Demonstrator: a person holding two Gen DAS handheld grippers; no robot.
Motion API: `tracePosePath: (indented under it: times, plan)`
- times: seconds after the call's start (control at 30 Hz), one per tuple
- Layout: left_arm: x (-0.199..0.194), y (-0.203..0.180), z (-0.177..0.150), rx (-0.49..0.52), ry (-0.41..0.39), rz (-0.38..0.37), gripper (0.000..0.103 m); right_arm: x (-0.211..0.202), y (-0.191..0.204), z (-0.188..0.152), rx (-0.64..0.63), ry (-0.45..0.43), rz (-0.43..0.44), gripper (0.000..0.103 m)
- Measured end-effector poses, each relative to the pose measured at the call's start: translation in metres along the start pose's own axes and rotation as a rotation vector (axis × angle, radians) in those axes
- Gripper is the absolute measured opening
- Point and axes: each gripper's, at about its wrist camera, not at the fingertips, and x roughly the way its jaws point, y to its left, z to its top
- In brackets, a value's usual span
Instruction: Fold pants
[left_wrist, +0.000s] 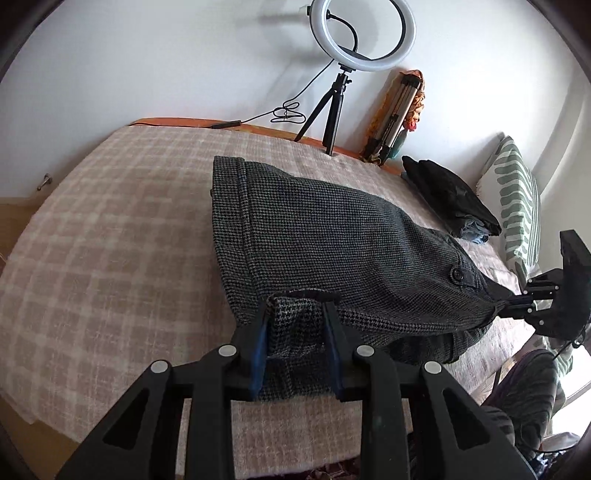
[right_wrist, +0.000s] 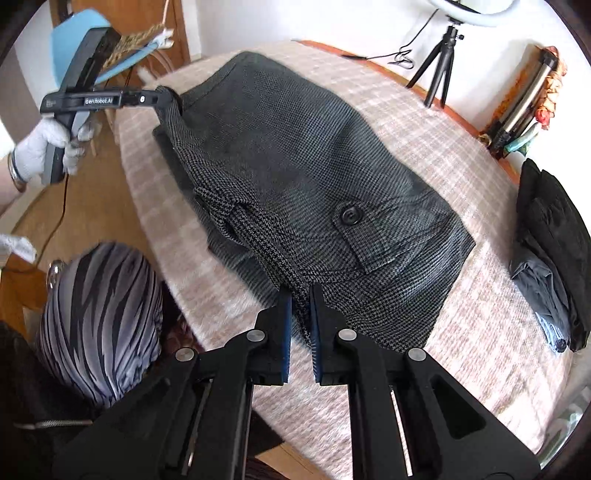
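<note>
The pants (right_wrist: 295, 177) are already folded into a short stack on the bed (right_wrist: 480, 295) (near edge lifted), pinched by the left hand-held gripper (left_wrist: 295, 332) and right hand-held gripper (right_wrist: 300, 317), so a final fold likely remains.

White wall (left_wrist: 147, 66), lit ring light (left_wrist: 364, 35)
</note>
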Motion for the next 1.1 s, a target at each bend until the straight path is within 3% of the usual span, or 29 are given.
tracePosePath:
  times: [0.17, 0.3, 0.4, 0.63, 0.7, 0.77, 0.87, 0.9, 0.93, 1.0, 1.1]
  plan:
    - [0.000, 0.003, -0.013, 0.009, 0.030, -0.007, 0.026, 0.027, 0.017, -0.011, -0.031, 0.079, -0.017, 0.009]
    - [-0.004, 0.007, -0.019, 0.007, 0.042, 0.000, 0.032, 0.028, 0.023, -0.013, -0.060, 0.084, -0.037, 0.009]
    - [-0.010, 0.013, -0.027, 0.016, 0.073, 0.024, 0.043, 0.029, 0.022, -0.013, -0.050, 0.086, -0.041, 0.009]
    - [-0.024, 0.017, -0.041, 0.045, 0.114, 0.049, 0.048, 0.029, 0.021, -0.014, -0.030, 0.088, -0.045, 0.009]
    - [-0.026, 0.019, -0.044, 0.075, 0.138, 0.140, 0.047, 0.029, 0.016, -0.013, -0.014, 0.085, -0.035, 0.009]
    - [-0.031, 0.027, -0.046, 0.080, 0.168, 0.179, 0.047, 0.026, 0.012, -0.013, -0.002, 0.079, -0.018, 0.010]
    - [-0.048, 0.039, -0.035, -0.008, 0.116, 0.139, 0.047, 0.015, 0.003, -0.012, 0.022, 0.070, 0.046, 0.031]
    - [-0.052, 0.040, -0.028, -0.021, 0.093, 0.135, 0.047, 0.006, -0.004, -0.012, 0.055, 0.042, 0.076, 0.042]
    - [-0.054, 0.037, -0.020, -0.022, 0.068, 0.128, 0.047, -0.001, -0.010, -0.012, 0.083, 0.017, 0.100, 0.054]
    - [-0.050, 0.028, -0.004, -0.001, 0.042, 0.110, 0.047, -0.017, -0.031, -0.011, 0.167, -0.051, 0.129, 0.067]
    - [-0.034, 0.008, 0.024, 0.053, 0.019, 0.087, 0.047, -0.030, -0.079, -0.012, 0.351, -0.133, 0.120, 0.068]
